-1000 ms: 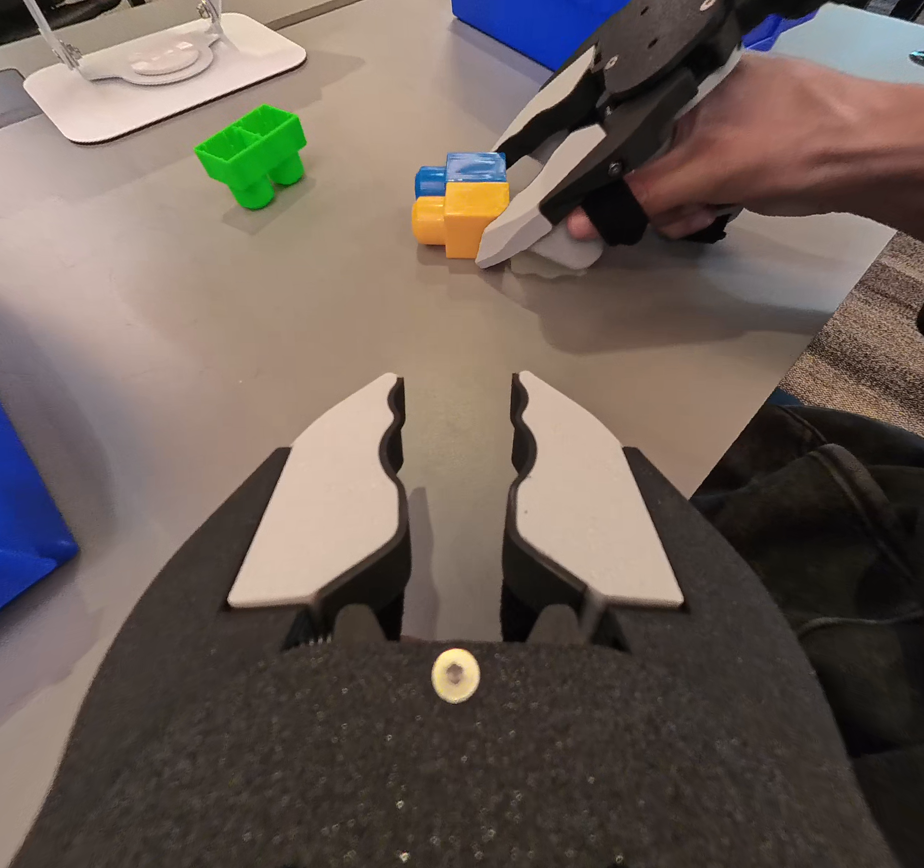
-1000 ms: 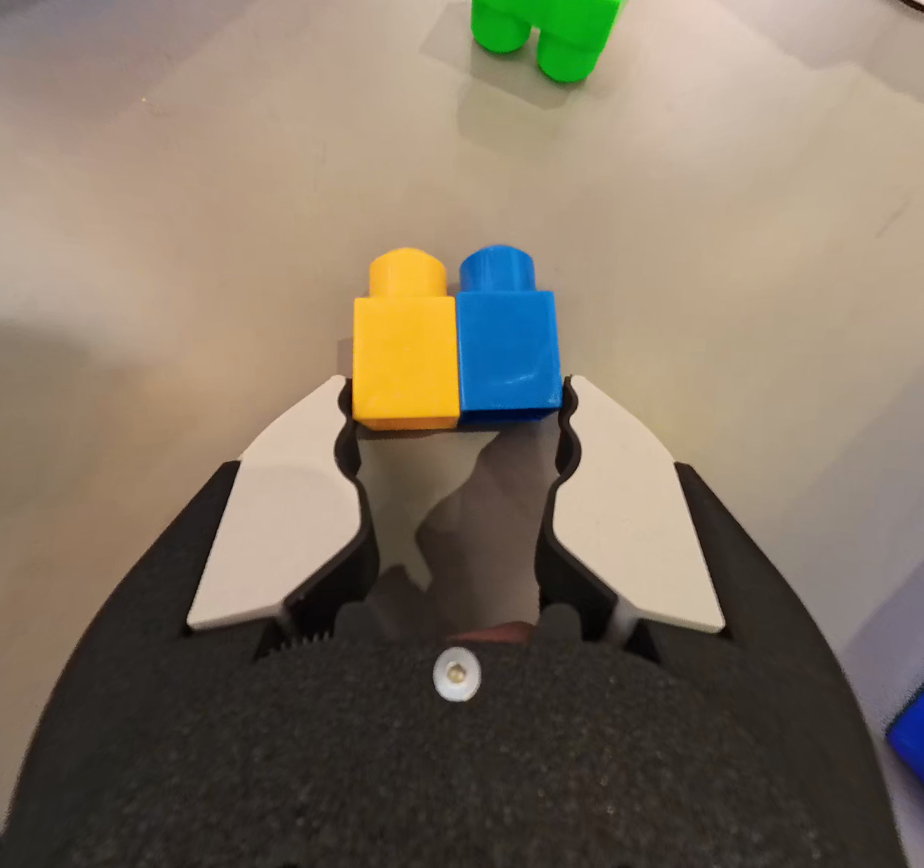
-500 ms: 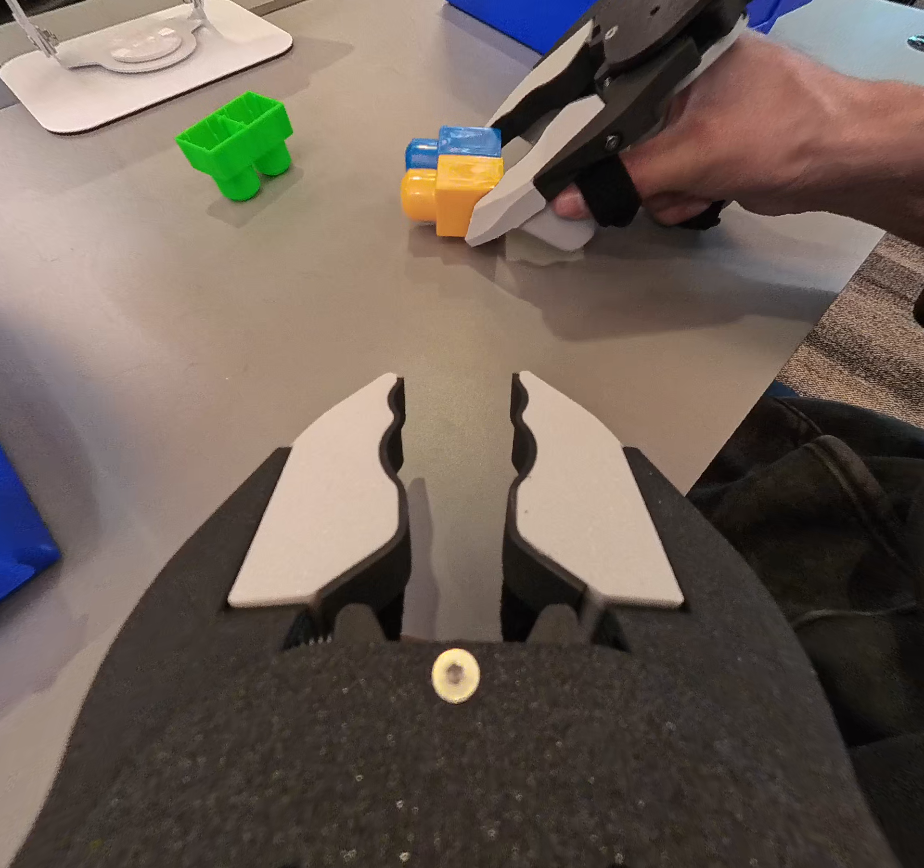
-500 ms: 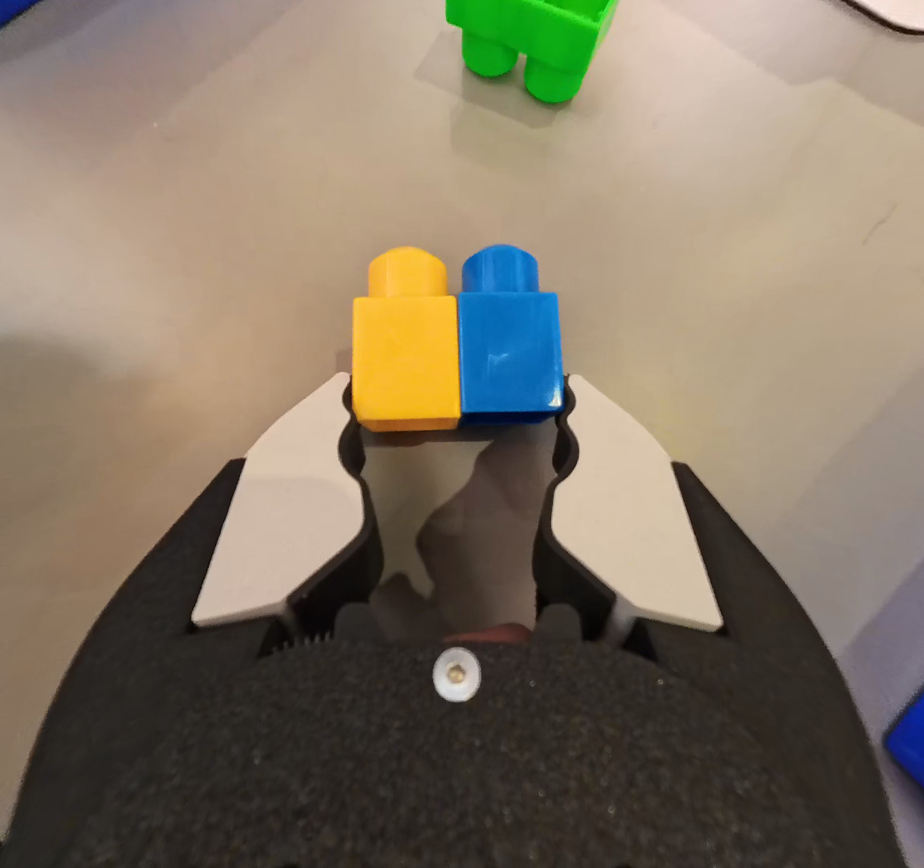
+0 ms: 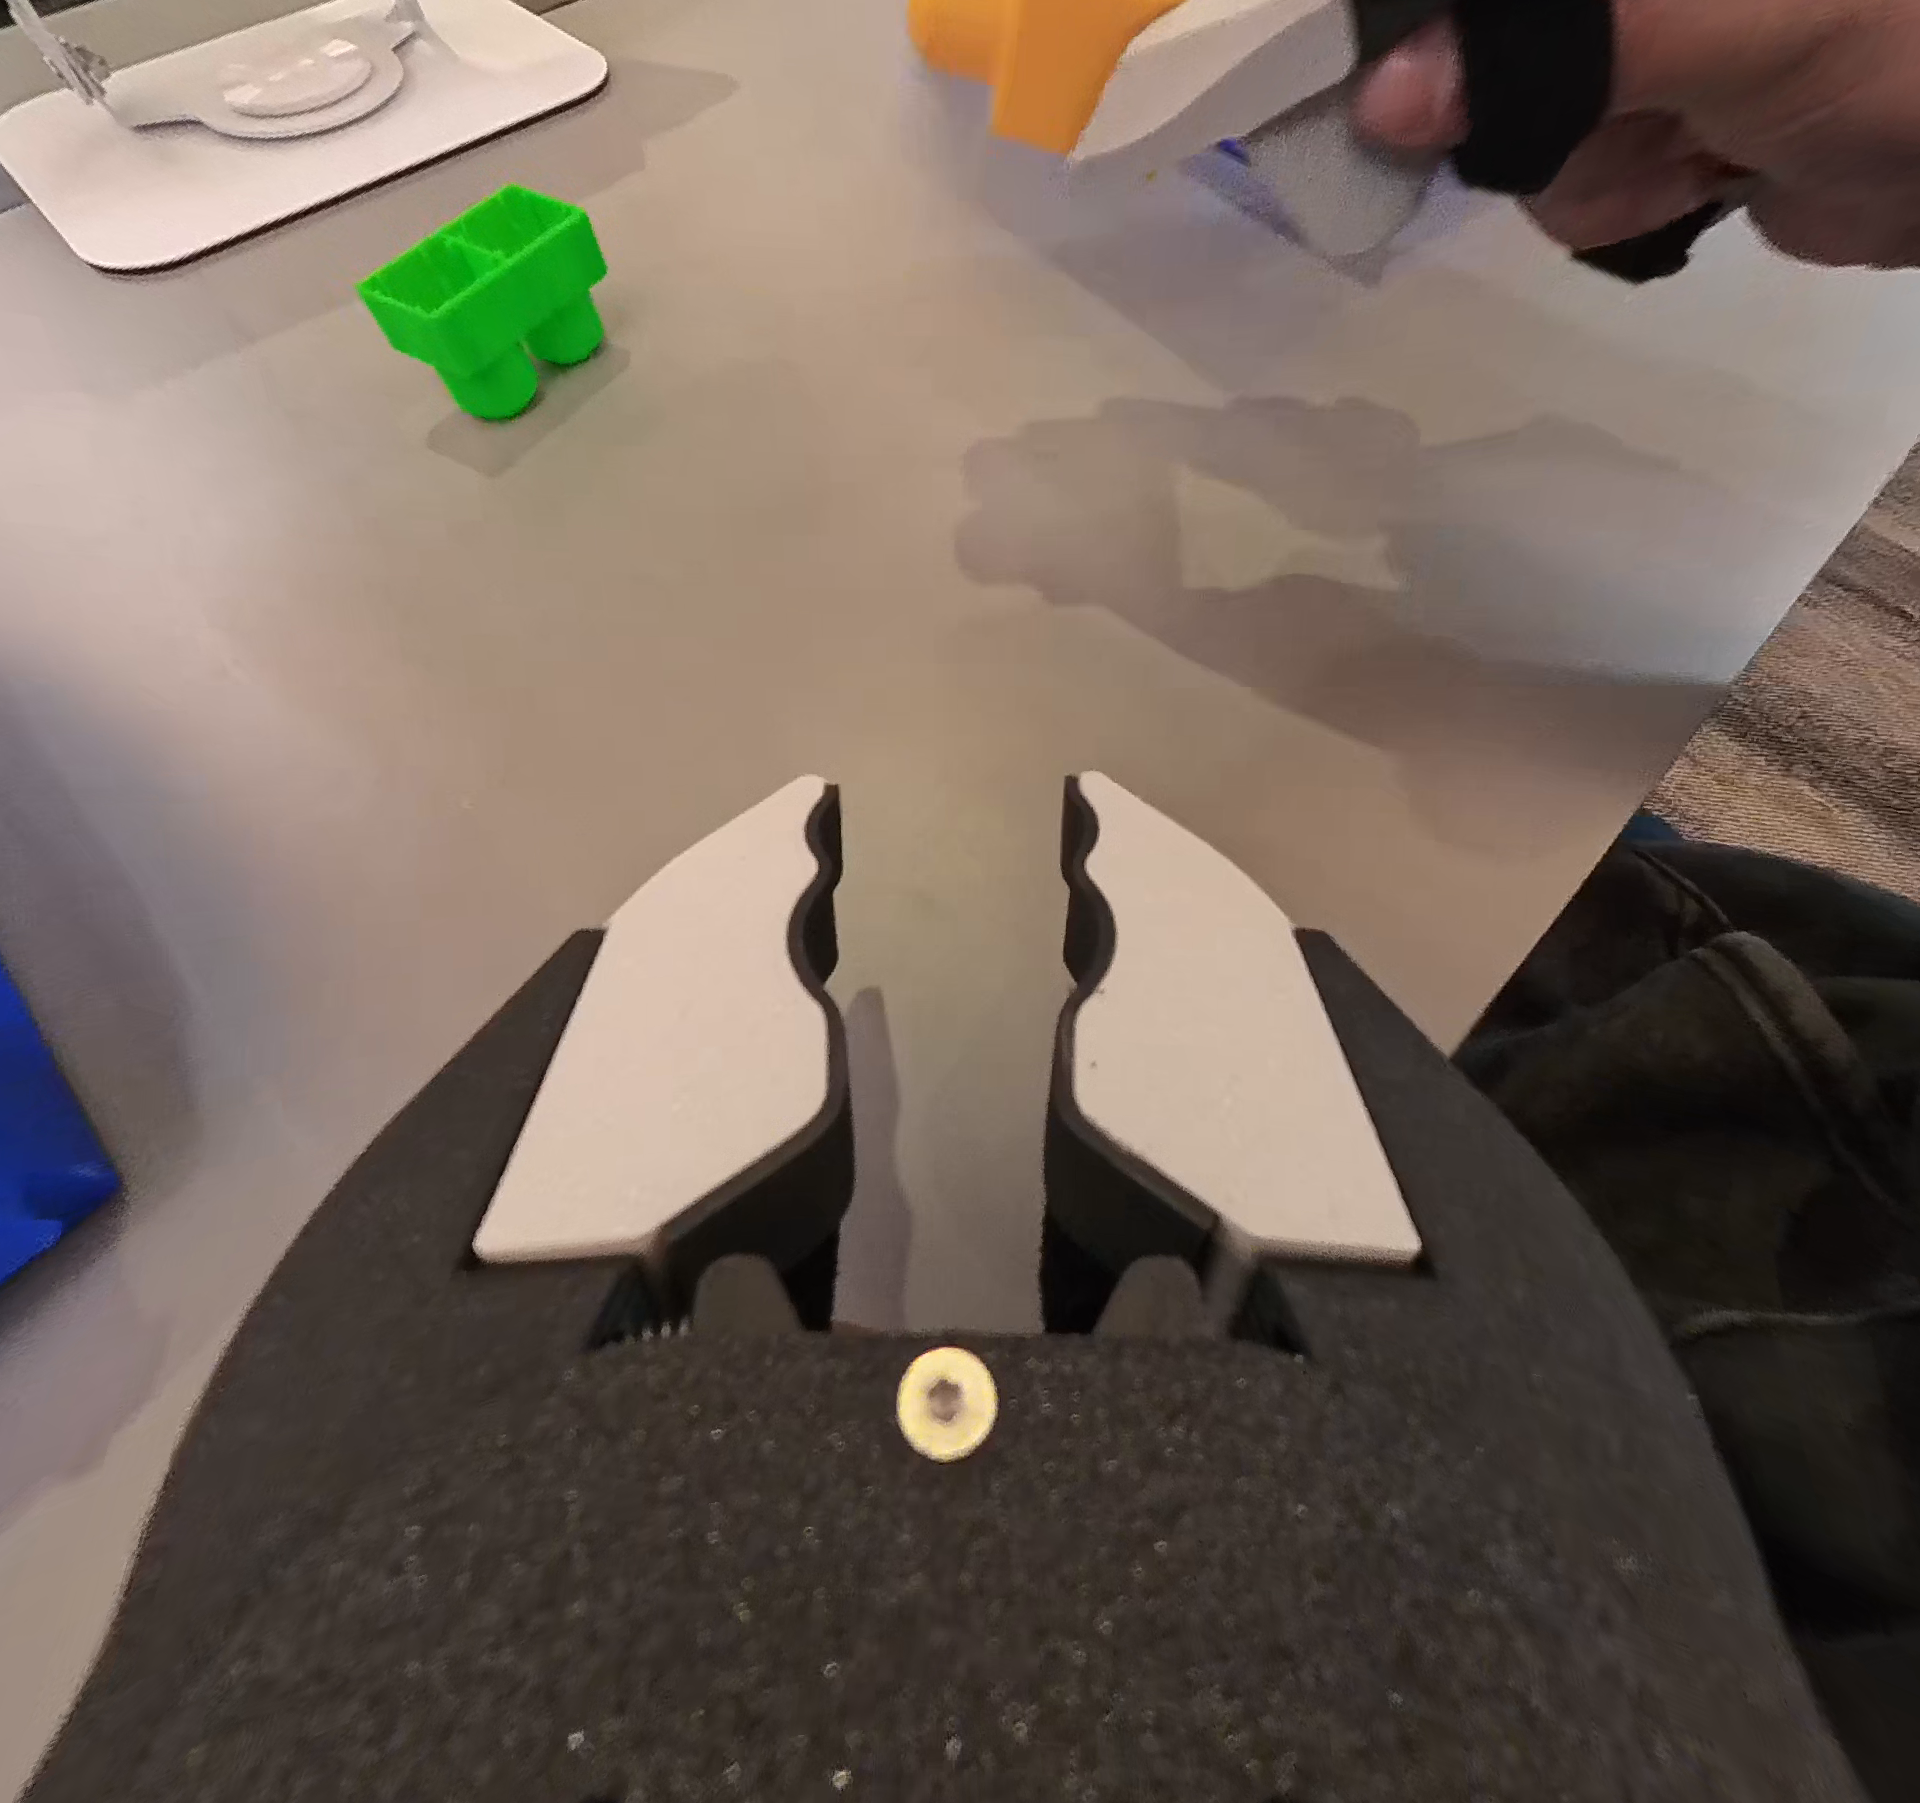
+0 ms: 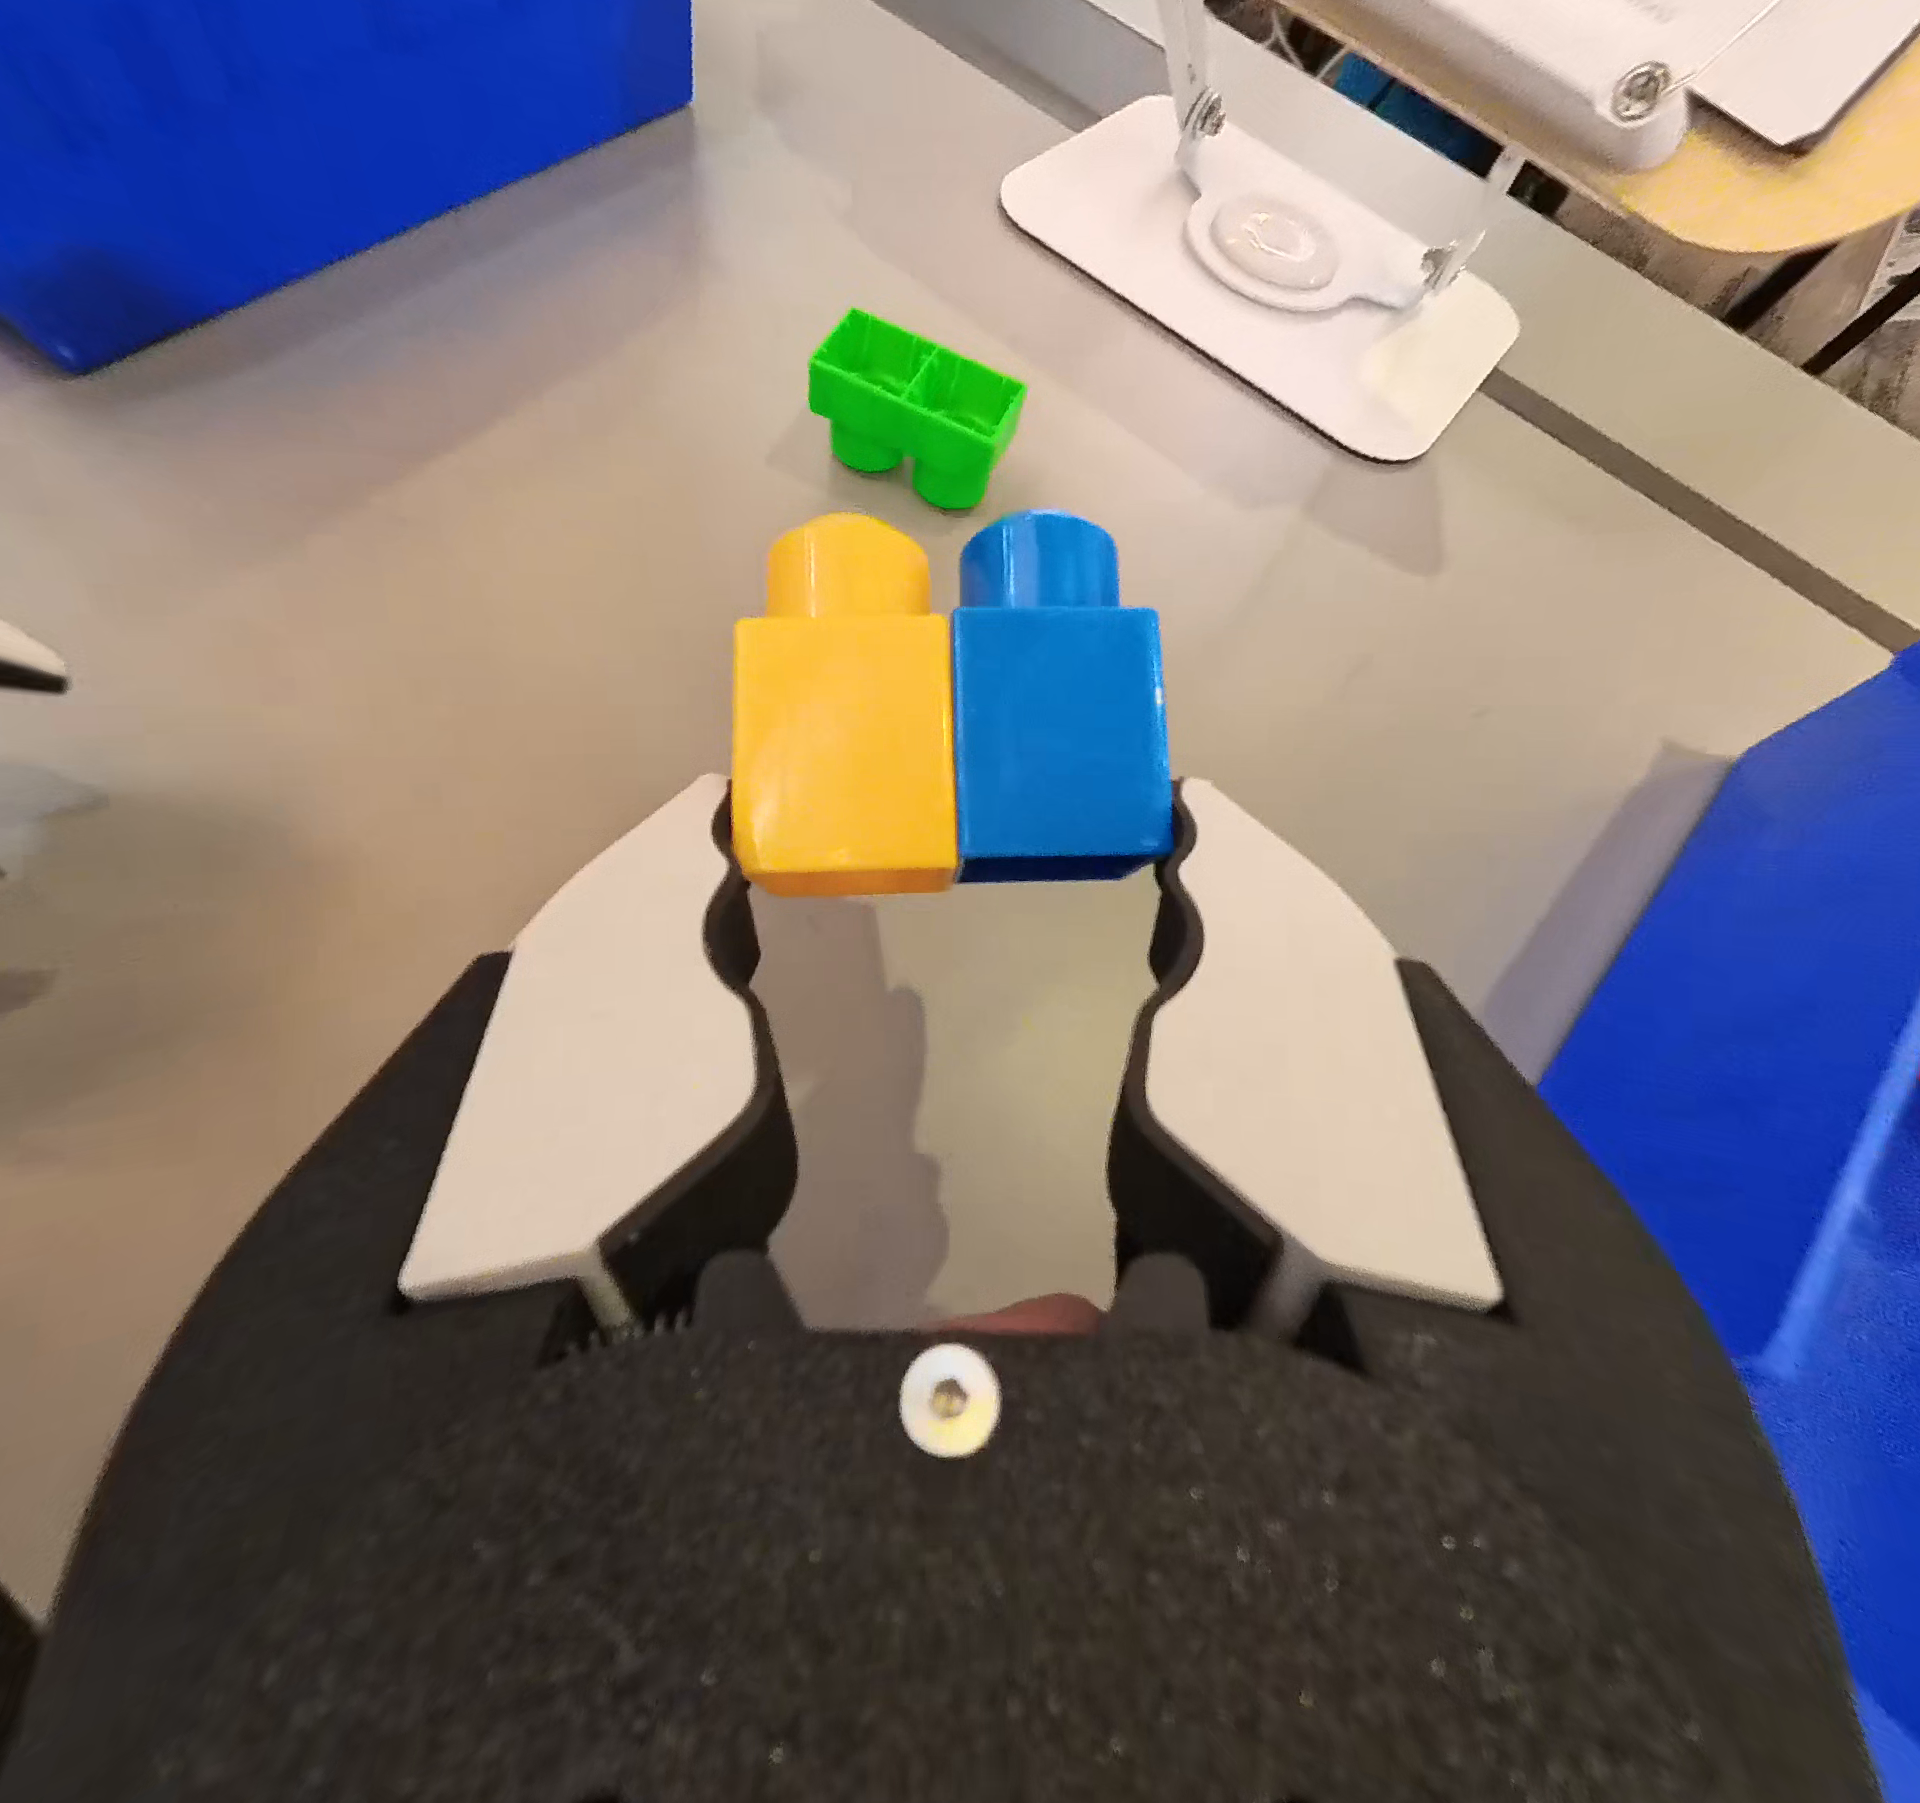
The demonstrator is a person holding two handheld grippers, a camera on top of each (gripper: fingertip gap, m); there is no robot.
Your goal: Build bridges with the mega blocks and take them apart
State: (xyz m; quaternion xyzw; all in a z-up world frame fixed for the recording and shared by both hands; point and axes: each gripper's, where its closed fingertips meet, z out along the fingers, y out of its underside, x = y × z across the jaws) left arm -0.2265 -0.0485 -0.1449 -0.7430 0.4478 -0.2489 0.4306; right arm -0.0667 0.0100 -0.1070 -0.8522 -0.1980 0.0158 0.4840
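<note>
Here my right fingers (image 6: 951, 823) clamp a pair of blocks side by side, the yellow block (image 6: 842, 745) on the left and the blue block (image 6: 1060, 735) on the right, their studs pointing away from me. One finger presses the yellow block's outer side, the other the blue block's, and both blocks hang above the grey bench (image 6: 416, 662), clear of its surface. Farther off, the green block (image 6: 916, 408) stands on the bench upside down, resting on its two studs with its hollow side up, just before a white stand base (image 6: 1262, 273). A blue bin (image 6: 312, 80) sits at the far left. My left fingers (image 5: 951, 797) are parted and grip nothing, low over the near bench, with the green block (image 5: 488, 319) far to their left and the held pair up at the far right
</note>
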